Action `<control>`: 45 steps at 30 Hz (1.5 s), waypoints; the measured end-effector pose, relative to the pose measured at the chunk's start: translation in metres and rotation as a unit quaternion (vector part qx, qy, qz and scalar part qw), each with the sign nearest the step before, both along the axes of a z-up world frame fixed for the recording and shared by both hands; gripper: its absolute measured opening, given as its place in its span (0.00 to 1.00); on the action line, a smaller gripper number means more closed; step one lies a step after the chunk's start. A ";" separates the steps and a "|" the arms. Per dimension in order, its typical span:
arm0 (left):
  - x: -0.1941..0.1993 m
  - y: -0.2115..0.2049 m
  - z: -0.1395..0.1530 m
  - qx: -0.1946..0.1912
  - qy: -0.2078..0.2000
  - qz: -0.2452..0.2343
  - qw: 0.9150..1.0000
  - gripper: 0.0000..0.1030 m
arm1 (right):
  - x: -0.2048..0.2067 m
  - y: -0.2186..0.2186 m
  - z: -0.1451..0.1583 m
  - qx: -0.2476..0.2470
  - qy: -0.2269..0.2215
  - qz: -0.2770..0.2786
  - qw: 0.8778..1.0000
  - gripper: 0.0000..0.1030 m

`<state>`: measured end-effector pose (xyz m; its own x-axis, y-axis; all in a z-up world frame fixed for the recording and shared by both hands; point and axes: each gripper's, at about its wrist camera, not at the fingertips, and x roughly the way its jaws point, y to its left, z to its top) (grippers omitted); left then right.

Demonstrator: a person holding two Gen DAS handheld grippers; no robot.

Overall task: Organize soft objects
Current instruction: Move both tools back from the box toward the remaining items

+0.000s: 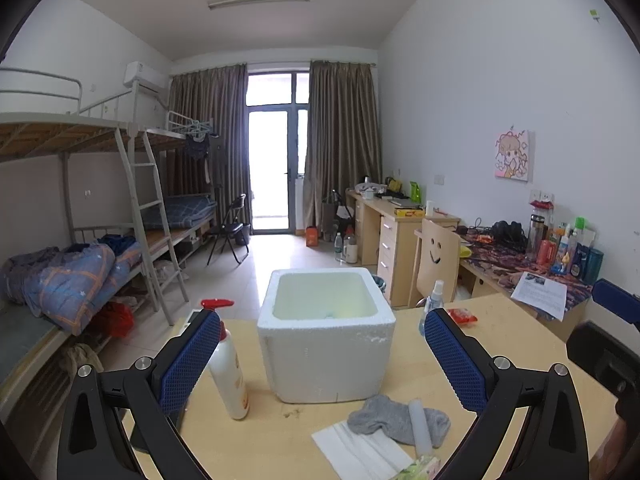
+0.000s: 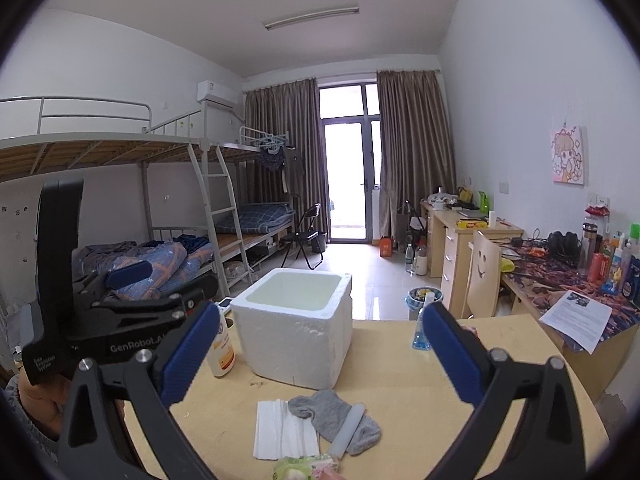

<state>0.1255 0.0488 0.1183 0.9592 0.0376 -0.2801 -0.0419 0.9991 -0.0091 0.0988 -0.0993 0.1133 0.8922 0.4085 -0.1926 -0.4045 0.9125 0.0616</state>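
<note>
The left hand-held gripper (image 1: 322, 354) hangs above the near part of the surface (image 1: 500, 340) with its blue pads spread wide and nothing between them. The right hand-held gripper (image 2: 320, 346) is likewise wide open and empty, just to the right of the left one; the left unit's black body fills the left side of the right view.

Below and ahead of both lies a grey sock (image 1: 394, 420), crumpled, with a pale tube (image 1: 420, 426) lying across it. The sock overlaps a folded white cloth (image 1: 360, 450). A green-patterned packet (image 2: 304, 466) at the near edge is cut off by the frame, so what it is cannot be told.

Beyond these stands an open white foam box (image 1: 326, 344), upright, its far inner floor hidden by the front wall. A white bottle (image 1: 228, 376) with a red pump stands left of the box, a small spray bottle (image 1: 432, 306) right of it, partly behind the right pad. Bare surface lies between sock and box and to the right of the box.
</note>
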 end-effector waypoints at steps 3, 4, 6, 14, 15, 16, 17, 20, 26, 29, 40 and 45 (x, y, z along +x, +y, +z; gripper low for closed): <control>-0.008 0.000 -0.004 -0.005 -0.001 -0.004 1.000 0.99 | -0.006 -0.002 -0.001 0.001 -0.002 0.000 1.000 1.00; -0.011 0.001 -0.005 -0.006 -0.001 -0.006 1.000 0.99 | -0.008 -0.002 -0.002 0.001 -0.002 -0.001 1.000 1.00; -0.014 0.000 -0.007 -0.005 0.000 -0.007 1.000 0.99 | -0.011 -0.003 -0.005 0.002 -0.001 -0.001 1.000 1.00; -0.033 0.002 -0.016 -0.004 -0.008 -0.016 1.000 0.99 | -0.020 -0.007 -0.021 0.005 0.010 -0.003 1.000 1.00; -0.034 0.002 -0.017 -0.004 -0.007 -0.018 1.000 0.99 | -0.021 -0.008 -0.023 0.005 0.012 -0.004 1.000 1.00; -0.035 0.001 -0.019 -0.004 -0.006 -0.020 1.000 0.99 | -0.022 -0.009 -0.025 0.006 0.014 -0.005 1.000 1.00; -0.036 0.001 -0.021 -0.005 -0.006 -0.023 1.000 0.99 | -0.023 -0.009 -0.026 0.006 0.016 -0.005 1.000 1.00; -0.042 0.003 -0.027 -0.010 -0.005 -0.027 1.000 0.99 | -0.025 -0.011 -0.031 0.006 0.020 -0.007 1.000 1.00; -0.049 0.005 -0.038 -0.018 -0.004 -0.034 0.999 0.99 | -0.032 -0.014 -0.040 0.006 0.018 -0.006 1.000 1.00; -0.051 0.006 -0.043 -0.024 -0.004 -0.036 0.999 0.99 | -0.033 -0.017 -0.046 0.008 0.023 -0.009 1.000 1.00; -0.051 0.010 -0.069 -0.032 0.001 -0.053 0.998 0.99 | -0.034 -0.026 -0.070 0.012 0.039 -0.006 0.999 1.00; -0.053 0.013 -0.084 -0.042 0.005 -0.061 0.997 0.99 | -0.037 -0.030 -0.081 0.022 0.036 -0.002 0.999 1.00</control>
<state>0.0722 0.0615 0.0344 0.9521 -0.1037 -0.2876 0.0800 0.9924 -0.0929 0.0615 -0.1290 0.0328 0.8782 0.4149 -0.2380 -0.3942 0.9096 0.1310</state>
